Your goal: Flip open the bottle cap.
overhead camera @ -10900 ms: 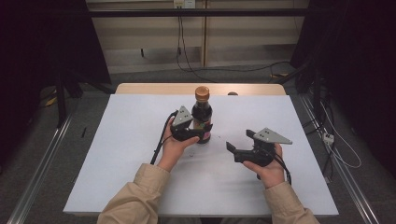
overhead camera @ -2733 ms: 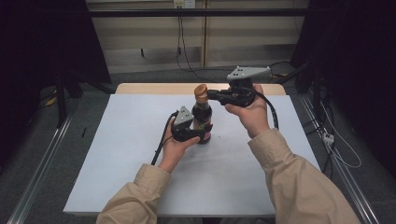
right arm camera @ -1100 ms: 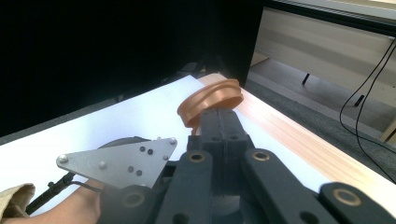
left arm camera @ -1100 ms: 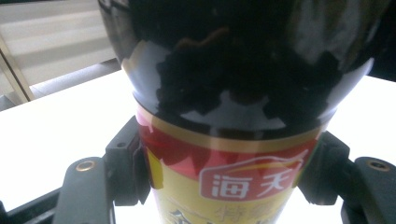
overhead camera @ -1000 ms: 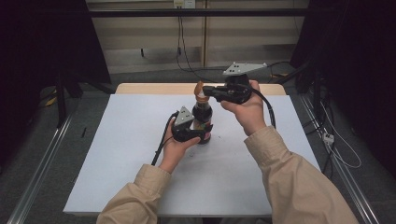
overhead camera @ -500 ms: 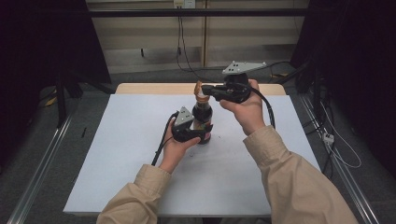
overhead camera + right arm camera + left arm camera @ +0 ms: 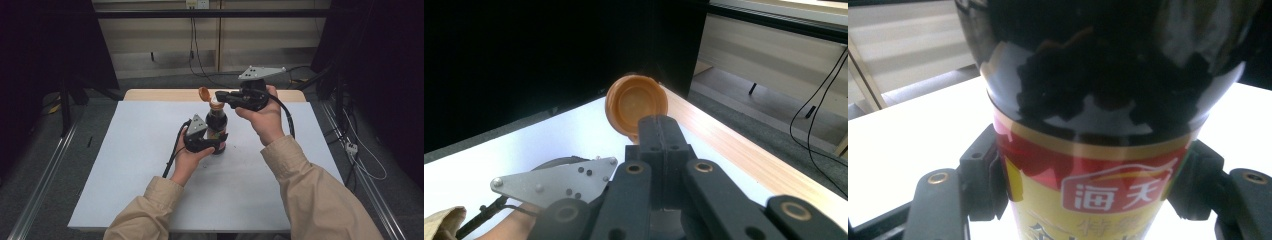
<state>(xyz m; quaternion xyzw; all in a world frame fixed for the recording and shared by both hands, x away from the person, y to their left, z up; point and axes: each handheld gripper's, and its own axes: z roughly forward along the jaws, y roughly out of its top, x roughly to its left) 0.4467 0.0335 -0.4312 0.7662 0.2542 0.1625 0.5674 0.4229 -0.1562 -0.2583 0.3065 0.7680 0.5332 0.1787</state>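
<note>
- A dark sauce bottle stands upright near the middle of the white surface, its red and yellow label facing the left hand-held gripper's camera.
- The left hand-held gripper is clamped on the bottle's lower body — in the left gripper view a black jaw presses against each side of the label.
- The bottle's orange flip cap is tipped open, hinged up and to the left of the neck; the right gripper view shows its hollow underside.
- The right hand-held gripper is held level at the bottle's top, its jaws together at the cap's hinged edge — whether they pinch the cap or merely touch it, I cannot tell.
- Both sleeves are beige; the right hand is raised above the surface.
</note>
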